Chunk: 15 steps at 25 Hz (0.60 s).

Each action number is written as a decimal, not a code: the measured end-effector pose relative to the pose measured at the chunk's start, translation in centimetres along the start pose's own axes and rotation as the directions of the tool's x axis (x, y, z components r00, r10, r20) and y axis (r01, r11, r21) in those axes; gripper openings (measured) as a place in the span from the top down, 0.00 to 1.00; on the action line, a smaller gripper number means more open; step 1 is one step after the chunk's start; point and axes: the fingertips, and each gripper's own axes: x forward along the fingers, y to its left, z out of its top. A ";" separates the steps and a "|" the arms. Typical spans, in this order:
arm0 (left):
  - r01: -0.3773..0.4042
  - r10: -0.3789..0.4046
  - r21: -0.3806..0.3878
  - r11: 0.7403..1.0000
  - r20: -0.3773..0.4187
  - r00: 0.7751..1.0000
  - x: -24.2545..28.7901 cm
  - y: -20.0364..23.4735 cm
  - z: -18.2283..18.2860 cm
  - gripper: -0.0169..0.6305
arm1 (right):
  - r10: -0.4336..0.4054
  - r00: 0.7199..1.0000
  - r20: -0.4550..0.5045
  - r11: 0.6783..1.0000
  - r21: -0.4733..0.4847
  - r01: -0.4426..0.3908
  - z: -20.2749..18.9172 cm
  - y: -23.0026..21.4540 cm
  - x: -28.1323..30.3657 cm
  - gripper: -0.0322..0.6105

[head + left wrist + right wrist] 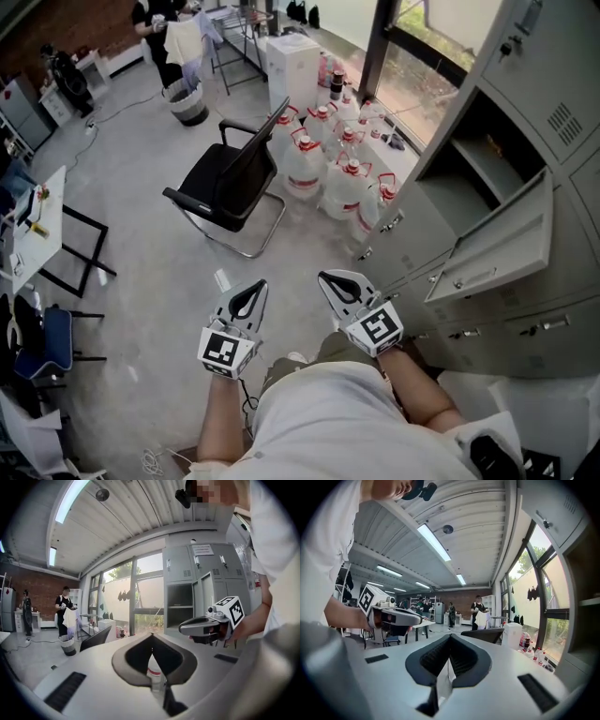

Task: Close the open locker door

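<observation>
Locker door (495, 246): open, at 2 o'clock from my right gripper (330, 279), long edge running 8 to 2 o'clock. Right gripper: jaws pressed together, empty, the nearer one. Left gripper (253, 291): likewise closed on nothing, farther off at 9 o'clock.

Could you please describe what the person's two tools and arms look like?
The left tool and right tool are light grey, their black-lined jaws curving to a point. Each carries a white cube with black square markers. The person wears a white short-sleeved shirt.
</observation>
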 end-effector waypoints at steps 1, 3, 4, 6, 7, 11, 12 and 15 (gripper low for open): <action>0.024 -0.024 0.001 1.000 -0.001 1.000 1.0 -0.3 0.1 0.97 | -0.017 1.000 -0.008 1.000 0.004 0.017 -0.1 -0.6 -0.3 0.93; 0.075 -0.075 0.005 0.997 -0.003 0.997 3.0 -1.0 0.4 0.97 | -0.051 0.999 -0.008 0.999 0.004 0.051 0.0 -1.9 -1.0 0.93; 0.100 -0.100 0.007 0.995 -0.004 0.995 4.1 -1.4 0.5 0.97 | -0.066 0.998 -0.006 0.998 0.001 0.066 0.1 -2.6 -1.2 0.93; 0.143 -0.143 0.012 0.990 -0.009 0.990 6.4 -2.2 0.6 0.97 | -0.096 0.995 -0.009 0.995 -0.007 0.096 0.1 -4.1 -1.9 0.93; 0.163 -0.163 0.015 0.987 -0.011 0.987 7.5 -2.6 0.6 0.97 | -0.109 0.994 -0.011 0.994 -0.007 0.109 0.0 -4.8 -2.2 0.93; 0.232 -0.232 0.027 0.972 -0.013 0.973 11.6 -4.0 1.1 0.97 | -0.159 0.987 -0.014 0.987 -0.002 0.159 -0.4 -7.7 -3.5 0.93; 0.249 -0.249 0.030 0.968 -0.013 0.969 12.6 -4.4 1.3 0.97 | -0.171 0.985 -0.017 0.985 -0.004 0.171 -0.5 -8.4 -3.8 0.93; 0.299 -0.299 0.042 0.953 -0.013 0.954 15.4 -5.8 1.7 0.97 | -0.205 0.978 -0.026 0.979 0.000 0.205 -0.7 -10.2 -5.1 0.93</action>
